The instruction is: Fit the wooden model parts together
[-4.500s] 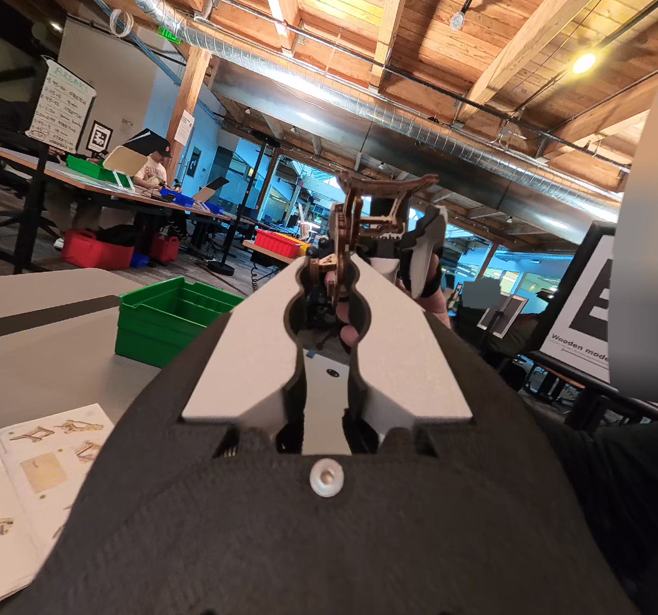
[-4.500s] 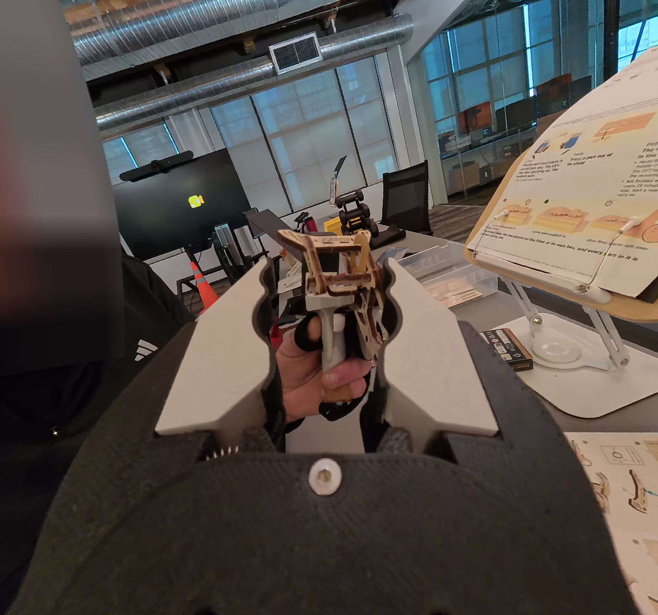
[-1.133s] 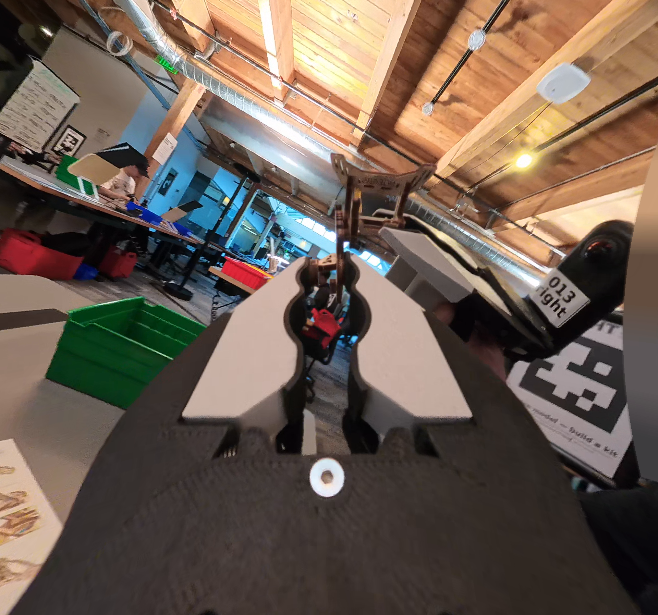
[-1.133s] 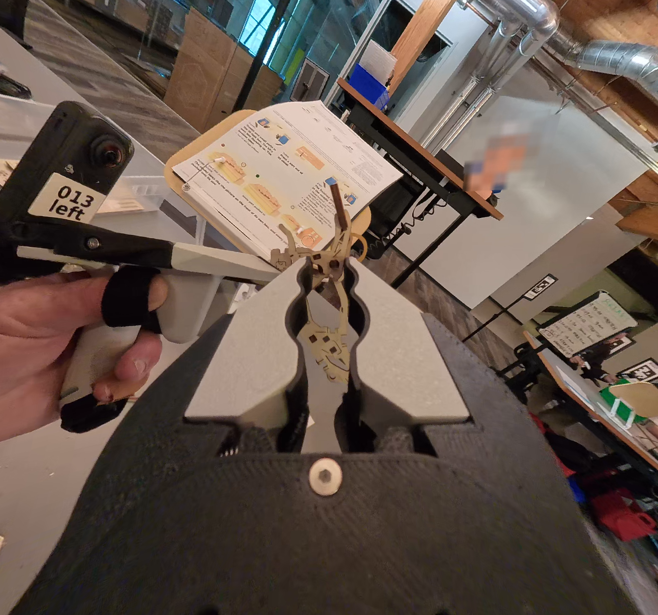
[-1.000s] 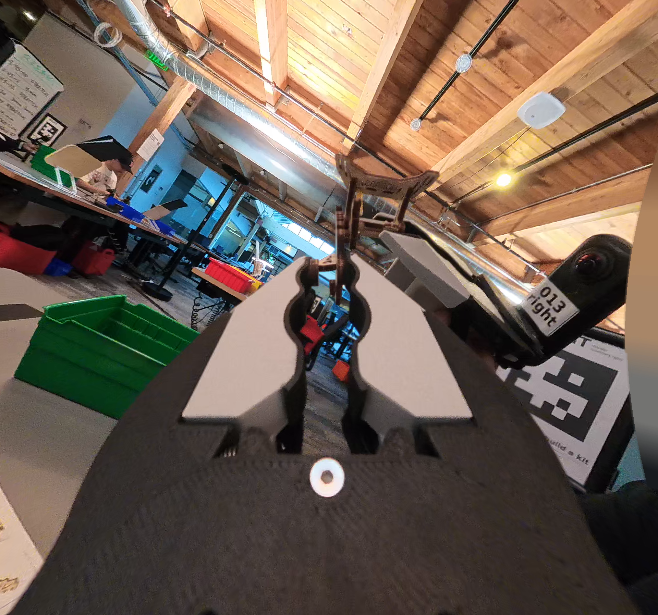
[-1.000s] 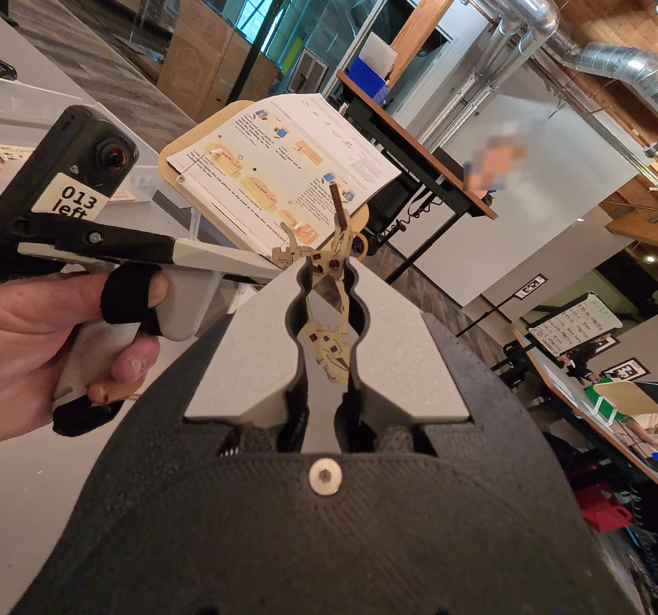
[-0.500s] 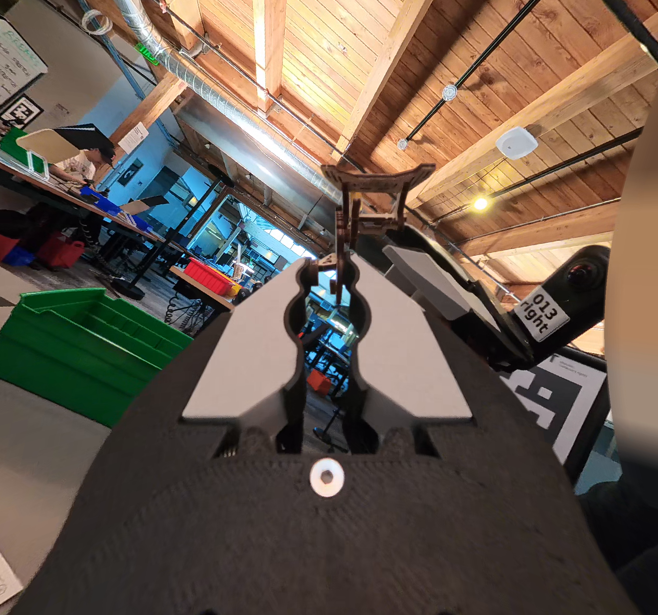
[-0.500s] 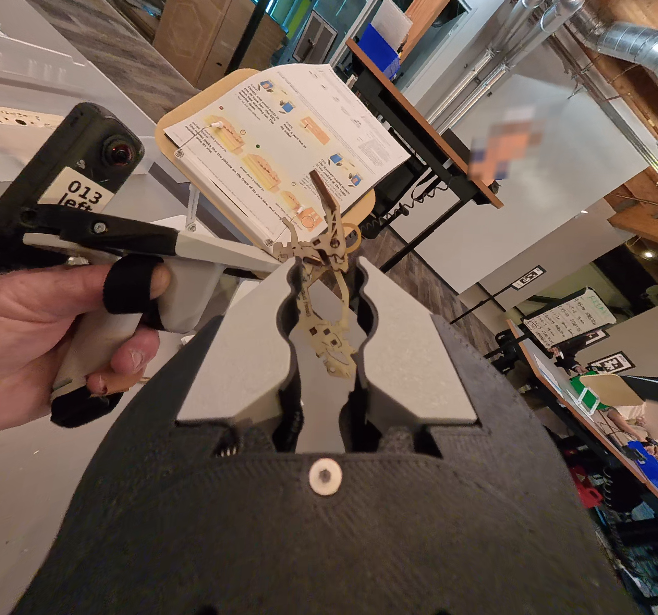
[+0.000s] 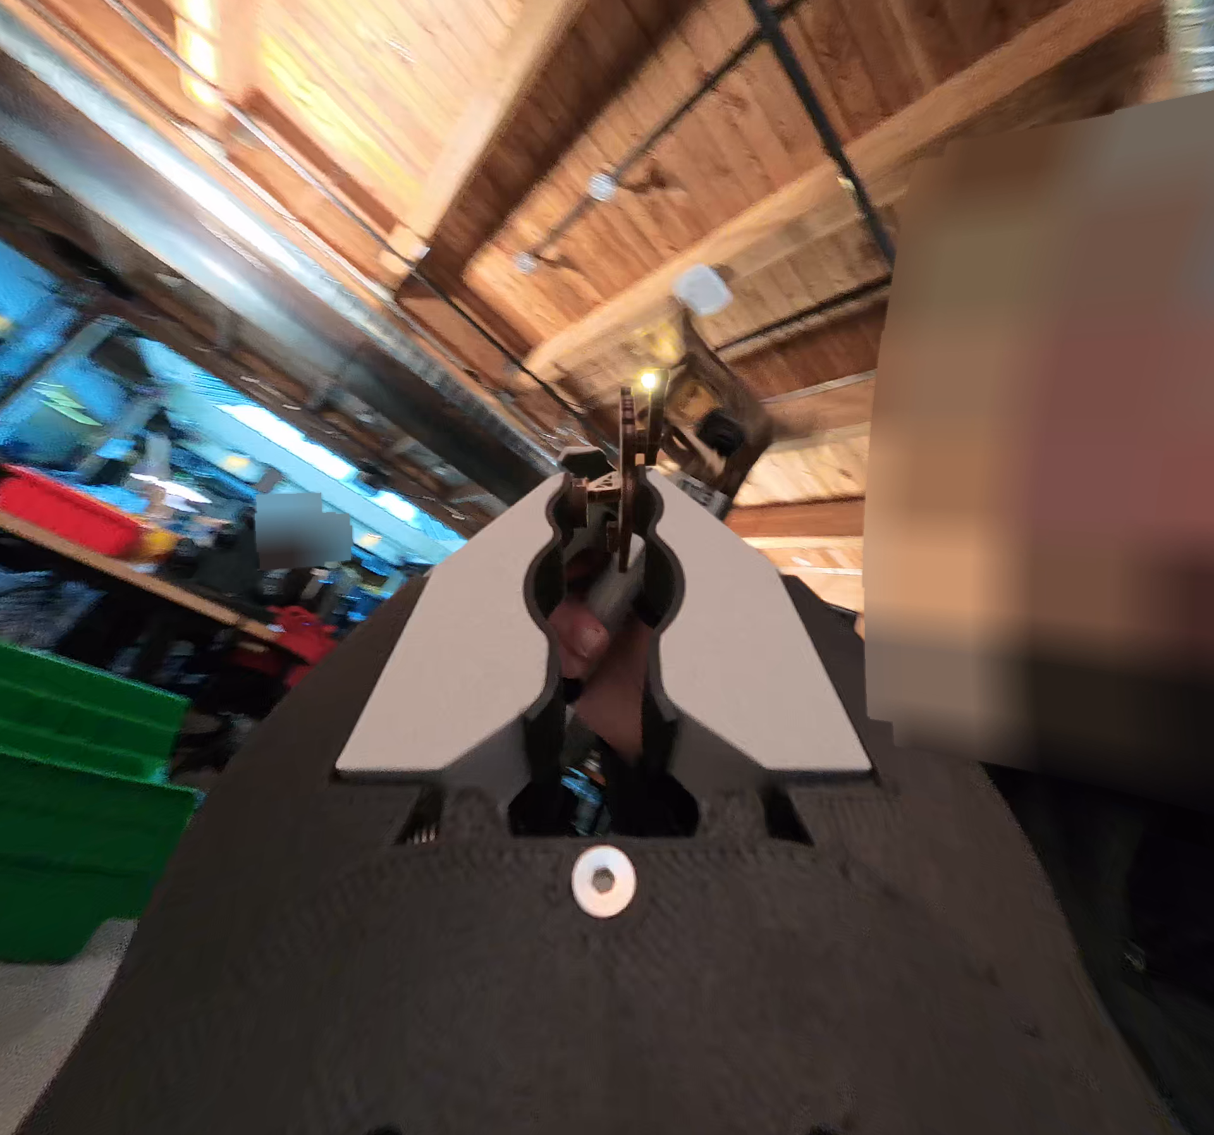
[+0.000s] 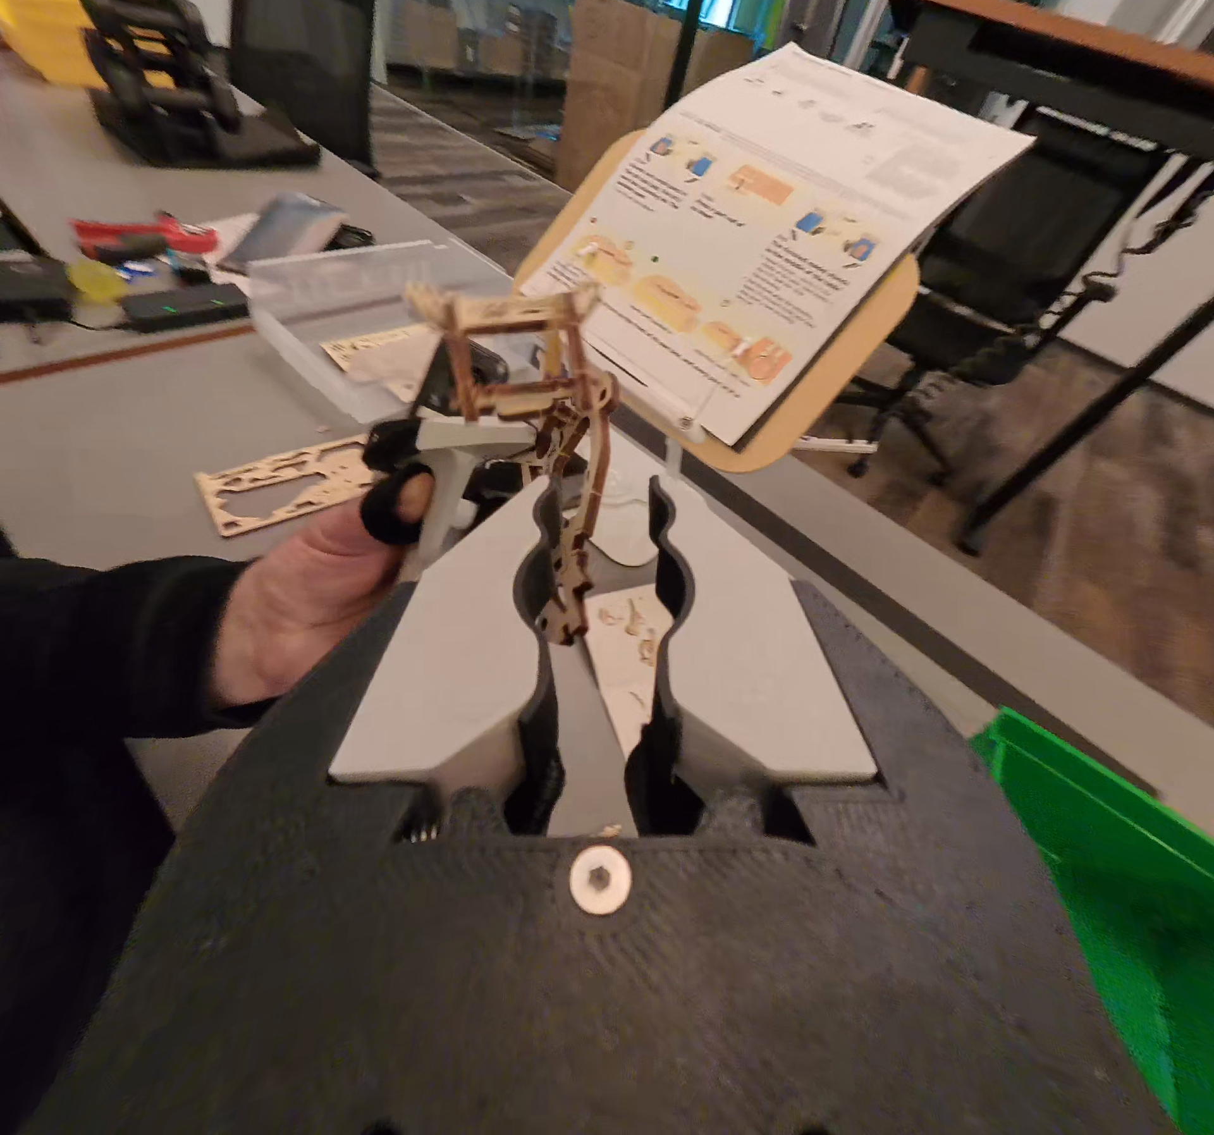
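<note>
One wooden model [image 10: 525,374], a pale frame with a long jointed leg hanging from it, was held in the air above the grey table [image 10: 131,446]. The left gripper [image 9: 607,492] had its fingers nearly together, pinching a thin brown edge of the model [image 9: 627,479] at their tips. The right gripper [image 10: 601,499] stood partly open; the leg hung between its fingers, touching neither as far as could be seen. A hand [image 10: 315,584] held the left gripper's handle. A cut-out wooden sheet [image 10: 282,492] lay on the table behind, an instruction booklet [image 10: 775,230] stood on a stand, and a green bin [image 10: 1103,841] sat nearby.
</note>
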Demonstrator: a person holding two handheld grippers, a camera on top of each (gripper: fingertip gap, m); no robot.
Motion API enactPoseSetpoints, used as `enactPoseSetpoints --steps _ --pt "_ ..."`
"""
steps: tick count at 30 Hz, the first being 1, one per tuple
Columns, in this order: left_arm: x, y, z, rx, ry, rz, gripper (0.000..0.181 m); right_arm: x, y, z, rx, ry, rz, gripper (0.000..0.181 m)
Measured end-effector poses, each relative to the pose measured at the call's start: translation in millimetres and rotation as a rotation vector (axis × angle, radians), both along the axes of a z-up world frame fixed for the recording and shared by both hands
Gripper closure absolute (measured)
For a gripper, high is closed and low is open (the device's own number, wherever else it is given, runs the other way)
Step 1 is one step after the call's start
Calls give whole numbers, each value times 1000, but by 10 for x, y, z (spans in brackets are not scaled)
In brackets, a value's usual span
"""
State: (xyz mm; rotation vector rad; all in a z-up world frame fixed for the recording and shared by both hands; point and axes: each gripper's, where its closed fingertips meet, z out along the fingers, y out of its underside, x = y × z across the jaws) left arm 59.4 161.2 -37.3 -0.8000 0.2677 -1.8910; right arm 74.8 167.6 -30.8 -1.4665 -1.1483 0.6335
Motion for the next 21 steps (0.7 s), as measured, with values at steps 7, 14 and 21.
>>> enactPoseSetpoints --steps 7,14,21 --pt "-12 114 -192 -53 11 -9 166 -12 14 -224 -68 -8 -19 176" --pt "-249 532 -841 -213 183 159 166 125 392 -873 -207 46 -92 161" --pt "-504 487 -1181 -247 365 242 166 203 -317 -1456 -312 -134 168 146"
